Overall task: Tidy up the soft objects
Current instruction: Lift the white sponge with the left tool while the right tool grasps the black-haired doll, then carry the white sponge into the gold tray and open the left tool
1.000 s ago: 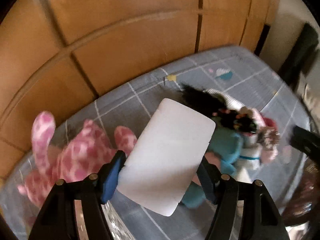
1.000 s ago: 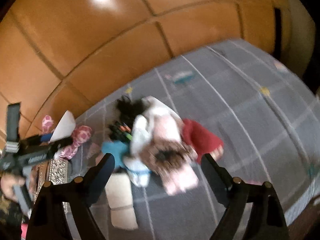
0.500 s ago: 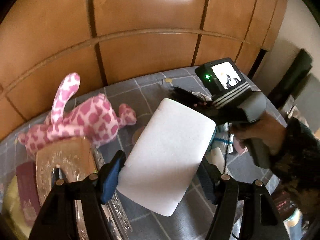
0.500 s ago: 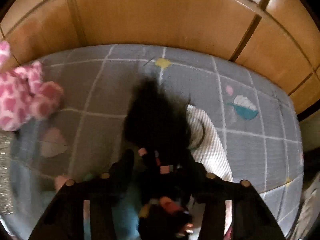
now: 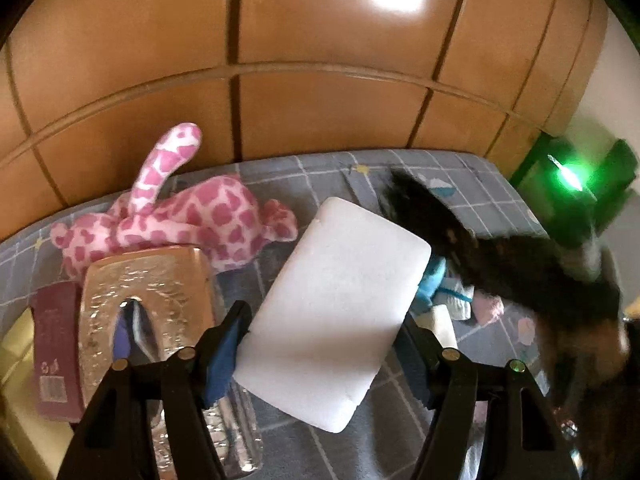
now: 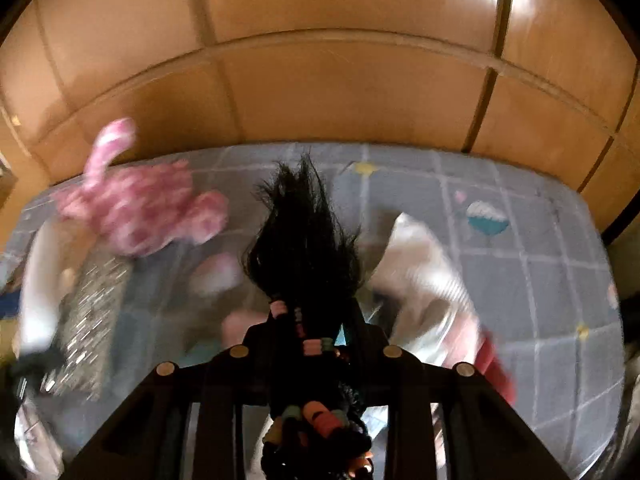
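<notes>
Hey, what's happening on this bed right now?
A person is tidying soft things with two hand-held tongs. The left tongs hold a white foam block over the grey checked bedspread. The right tongs have just been closing and now pinch the black-haired doll by its beaded hair. The pink spotted plush lies near the wooden headboard.

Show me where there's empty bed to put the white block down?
Bare grey sheet lies at the right, past the striped white cloth, and in a strip along the wooden wall. It's crowded around the pink spotted plush, silver box and blue toy.
</notes>
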`<state>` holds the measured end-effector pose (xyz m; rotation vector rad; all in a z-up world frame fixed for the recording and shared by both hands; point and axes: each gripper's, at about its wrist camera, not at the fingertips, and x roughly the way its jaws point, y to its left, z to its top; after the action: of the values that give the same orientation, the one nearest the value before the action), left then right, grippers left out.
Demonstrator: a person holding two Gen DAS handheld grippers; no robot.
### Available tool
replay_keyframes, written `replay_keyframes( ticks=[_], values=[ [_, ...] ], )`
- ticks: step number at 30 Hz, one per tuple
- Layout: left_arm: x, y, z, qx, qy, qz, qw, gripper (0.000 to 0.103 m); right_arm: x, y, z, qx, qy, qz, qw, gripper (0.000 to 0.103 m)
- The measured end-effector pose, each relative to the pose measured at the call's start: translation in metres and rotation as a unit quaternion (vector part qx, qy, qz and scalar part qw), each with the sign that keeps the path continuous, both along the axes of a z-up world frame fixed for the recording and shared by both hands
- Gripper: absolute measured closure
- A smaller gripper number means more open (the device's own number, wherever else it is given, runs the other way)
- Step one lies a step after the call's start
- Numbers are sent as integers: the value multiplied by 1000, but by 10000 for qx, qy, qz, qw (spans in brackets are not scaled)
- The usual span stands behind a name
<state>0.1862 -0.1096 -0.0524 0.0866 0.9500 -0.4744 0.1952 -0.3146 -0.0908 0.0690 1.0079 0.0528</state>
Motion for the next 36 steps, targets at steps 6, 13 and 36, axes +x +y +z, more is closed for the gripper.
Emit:
replay_keyframes(
  ticks=[6, 13, 36],
  values=[
    [5, 16, 4, -65, 29, 361, 9993, 33, -53, 43, -26, 402, 84, 558, 9976, 75],
    [7, 38, 11, -122, -109, 756, 9970, 33, -57, 58, -91, 416, 643, 366, 9964, 75],
    [30, 264, 23, -70, -185, 3358, 9417, 33, -57, 56, -95, 347, 438, 206, 9982, 75]
  ],
)
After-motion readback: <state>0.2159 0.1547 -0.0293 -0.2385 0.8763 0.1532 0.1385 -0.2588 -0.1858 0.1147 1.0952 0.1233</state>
